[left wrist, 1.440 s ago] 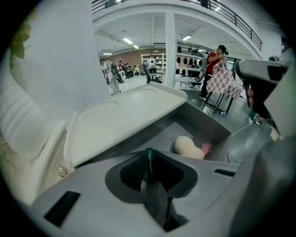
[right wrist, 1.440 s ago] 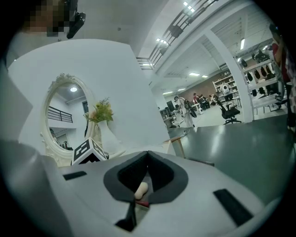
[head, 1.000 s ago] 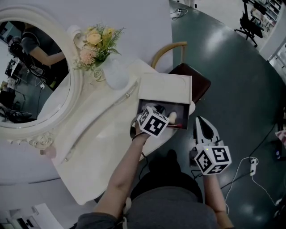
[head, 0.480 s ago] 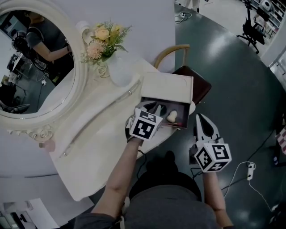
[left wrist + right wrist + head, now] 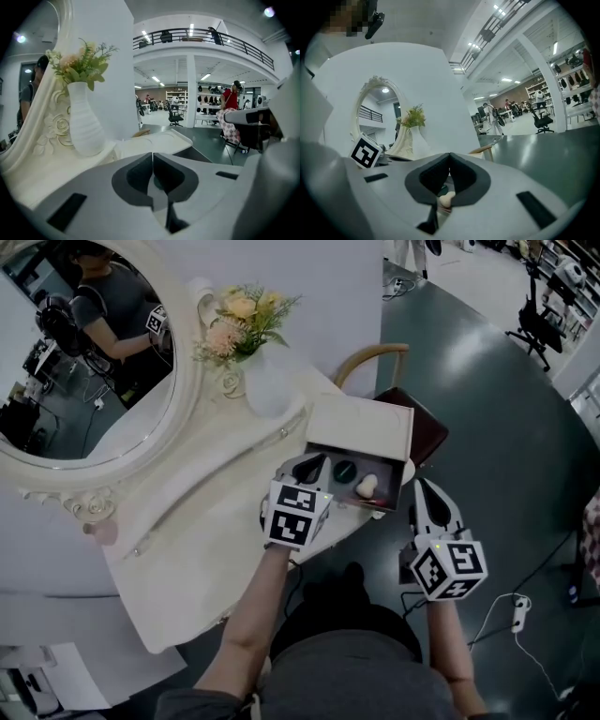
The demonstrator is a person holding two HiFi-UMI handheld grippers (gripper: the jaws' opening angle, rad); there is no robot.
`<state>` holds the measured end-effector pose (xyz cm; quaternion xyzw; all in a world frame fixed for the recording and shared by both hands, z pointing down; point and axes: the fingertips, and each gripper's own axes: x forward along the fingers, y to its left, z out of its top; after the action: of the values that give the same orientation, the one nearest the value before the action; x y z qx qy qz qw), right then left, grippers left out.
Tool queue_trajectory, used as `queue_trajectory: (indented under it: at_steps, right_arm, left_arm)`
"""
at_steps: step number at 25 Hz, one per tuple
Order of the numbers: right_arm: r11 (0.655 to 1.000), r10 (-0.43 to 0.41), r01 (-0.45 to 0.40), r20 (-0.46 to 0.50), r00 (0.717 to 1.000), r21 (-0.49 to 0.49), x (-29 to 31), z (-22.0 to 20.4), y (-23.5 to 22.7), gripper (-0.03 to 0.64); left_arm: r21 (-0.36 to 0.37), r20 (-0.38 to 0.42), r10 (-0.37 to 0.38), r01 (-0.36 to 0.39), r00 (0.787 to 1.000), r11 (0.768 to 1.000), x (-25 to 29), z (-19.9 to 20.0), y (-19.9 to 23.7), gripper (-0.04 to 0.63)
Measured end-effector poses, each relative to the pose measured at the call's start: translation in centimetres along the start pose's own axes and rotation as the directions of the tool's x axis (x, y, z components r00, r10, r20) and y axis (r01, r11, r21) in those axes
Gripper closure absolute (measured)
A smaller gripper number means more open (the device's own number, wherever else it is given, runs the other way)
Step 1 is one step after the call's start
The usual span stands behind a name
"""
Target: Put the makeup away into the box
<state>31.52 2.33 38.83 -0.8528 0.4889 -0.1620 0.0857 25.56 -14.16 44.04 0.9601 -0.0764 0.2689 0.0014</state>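
Since earlier, our left claw (image 5: 315,463) rose from the box (image 5: 361,430), closing empty | right claw (image 5: 421,487) together | makeup sponge (image 5: 367,486) looks soft, light: we'd pinch mid-body.

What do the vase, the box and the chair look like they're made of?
Vase: white, matte, with fine horizontal ribs. Probably ceramic, though it could be plastic.
Box: flat cream lid with a matte finish, dark interior. Likely card or painted wood; the look doesn't settle it.
Chair: dark reddish seat with a slight sheen, looks like leatherette. The curved backrest is light tan, apparently bent wood.
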Motion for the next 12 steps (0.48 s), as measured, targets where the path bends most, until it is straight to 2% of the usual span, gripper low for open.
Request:
queue_trajectory:
  at_steps: [5,12]
  right_arm:
    - [1.000,0.017,-0.017,0.005,1.000,-0.016,0.0,0.2,0.6,0.612]
    - [0.998,0.039,-0.039,0.011,0.999,-0.041,-0.2,0.6,1.5,0.612]
  left_arm:
    - [-0.058,0.098,0.031,-0.025,0.995,0.998,-2.0,0.6,0.8,0.588]
    - [-0.099,0.192,0.077,-0.059,0.978,0.993,-4.3,1.0,1.5,0.589]
